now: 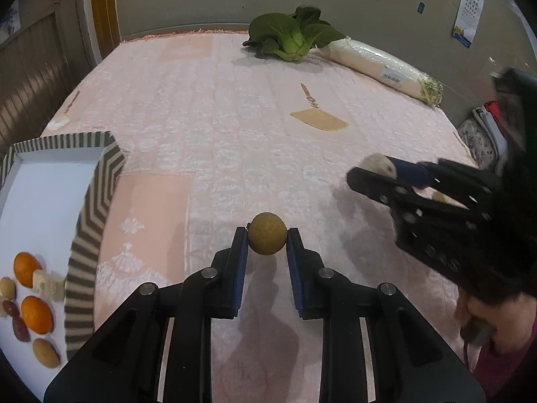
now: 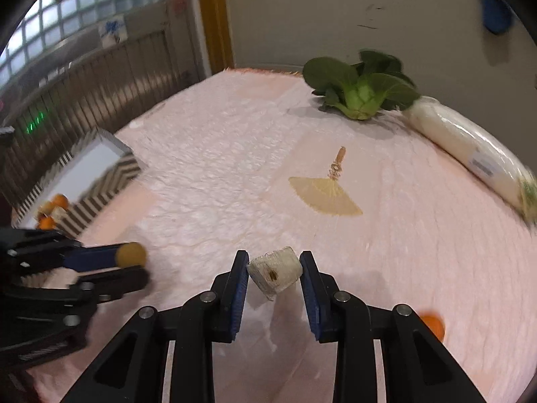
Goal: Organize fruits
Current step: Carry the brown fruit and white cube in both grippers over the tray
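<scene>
Longan (image 1: pixel 267 237) clamped in left hand-held gripper (image 1: pixel 267 239), right hand-held gripper (image 2: pixel 274 272) clamped on pale chunk (image 2: pixel 275 273), radish barcode label (image 1: pixel 392 76) unreadable

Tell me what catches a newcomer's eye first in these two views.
Each gripper holds a piece above the pink cloth: the left gripper a round brown fruit, the right gripper a pale chunk. The striped tray at left holds oranges; greens lie at the far edge.

Tabletop under a pink cloth

The tabletop (image 1: pixel 235 107) carries a striped tray (image 1: pixel 90 208) at one side, bok choy (image 1: pixel 292 35) beside a wrapped white radish (image 1: pixel 379 63) at the far edge, and an orange (image 2: pixel 434 325).
</scene>
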